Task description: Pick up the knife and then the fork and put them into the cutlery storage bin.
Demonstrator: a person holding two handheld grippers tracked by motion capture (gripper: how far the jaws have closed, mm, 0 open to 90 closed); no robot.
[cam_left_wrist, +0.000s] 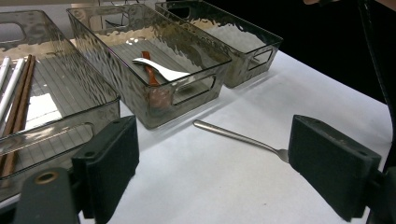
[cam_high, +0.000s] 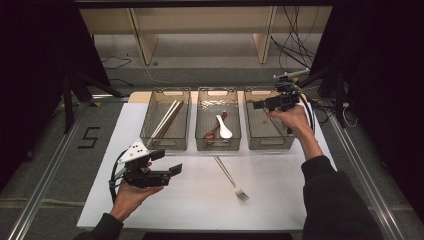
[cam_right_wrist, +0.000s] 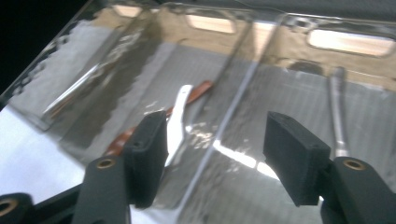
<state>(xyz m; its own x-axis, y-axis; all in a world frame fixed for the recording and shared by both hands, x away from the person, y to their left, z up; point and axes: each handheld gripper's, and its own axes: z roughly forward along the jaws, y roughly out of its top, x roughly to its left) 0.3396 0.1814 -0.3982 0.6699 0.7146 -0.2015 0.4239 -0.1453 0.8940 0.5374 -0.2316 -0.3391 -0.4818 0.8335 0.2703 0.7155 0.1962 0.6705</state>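
Observation:
A metal fork (cam_high: 230, 177) lies on the white table, tines toward the front; in the left gripper view the fork (cam_left_wrist: 238, 137) lies beyond the jaws. My left gripper (cam_high: 169, 161) hovers open at the front left, and nothing is held in the left gripper (cam_left_wrist: 219, 144). My right gripper (cam_high: 259, 105) hangs above the right bin (cam_high: 270, 142); the right gripper (cam_right_wrist: 219, 144) is open and empty. A metal utensil handle (cam_right_wrist: 337, 112) lies in that bin. The middle bin (cam_high: 218, 145) holds a white spoon (cam_high: 224, 129) and a brown spoon (cam_high: 212, 132).
The left bin (cam_high: 165, 142) holds chopsticks (cam_high: 167, 119). The three clear bins stand side by side at the back of the white table top (cam_high: 200, 205). Cables (cam_high: 295, 35) and stands sit behind the table at the right.

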